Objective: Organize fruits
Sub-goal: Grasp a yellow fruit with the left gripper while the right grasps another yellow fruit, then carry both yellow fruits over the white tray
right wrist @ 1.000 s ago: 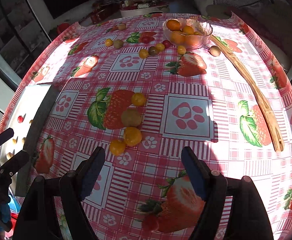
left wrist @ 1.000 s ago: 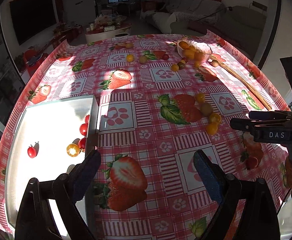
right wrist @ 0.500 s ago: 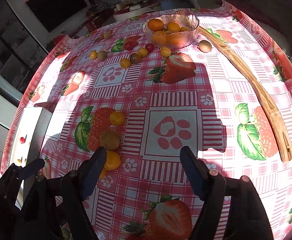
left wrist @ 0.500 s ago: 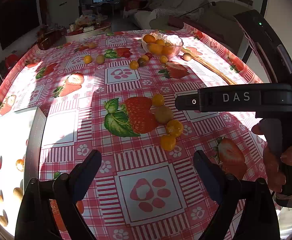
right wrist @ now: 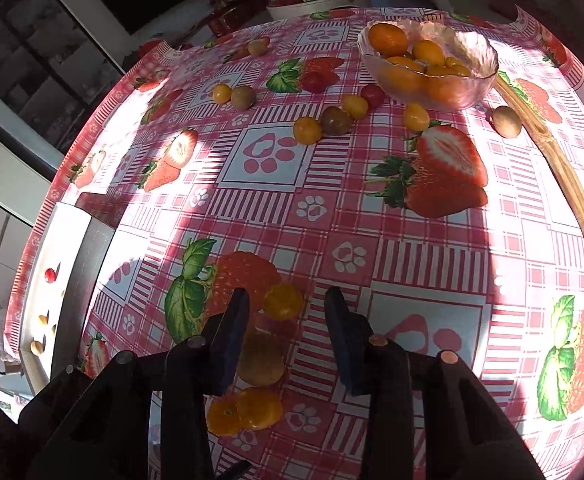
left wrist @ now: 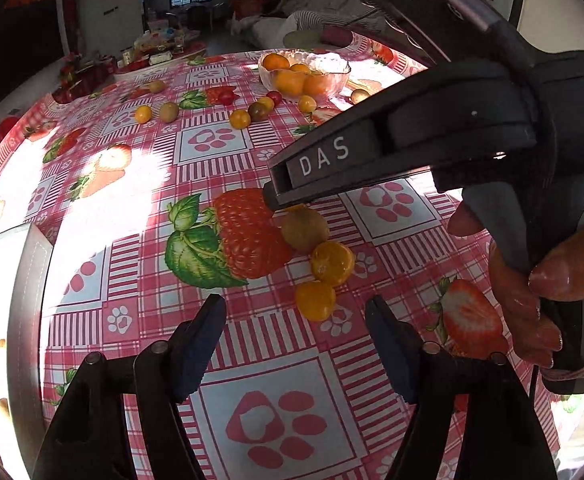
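Note:
A small cluster of fruits lies mid-table: a brownish-green one (left wrist: 304, 229), two orange ones (left wrist: 332, 263) (left wrist: 315, 300), and a fourth orange one (right wrist: 283, 301) that shows in the right wrist view. My left gripper (left wrist: 295, 320) is open, low over the cloth just before the nearest orange fruit. My right gripper (right wrist: 285, 312) is open, with the far orange fruit between its fingertips and the brownish fruit (right wrist: 260, 360) below. The right gripper's body (left wrist: 432, 132) crosses the left wrist view. A glass bowl (right wrist: 480, 80) of orange fruits stands at the back.
More loose fruits (right wrist: 334, 120) lie near the bowl. A white tray (right wrist: 57, 248) with a few small fruits sits at the left edge. A long wooden stick (right wrist: 572, 188) lies along the right side. The cloth is red-checked with strawberry prints.
Both grippers have moved in toward the fruit cluster and lowered. The right gripper now straddles the far orange fruit. The left gripper has turned away from the white tray.

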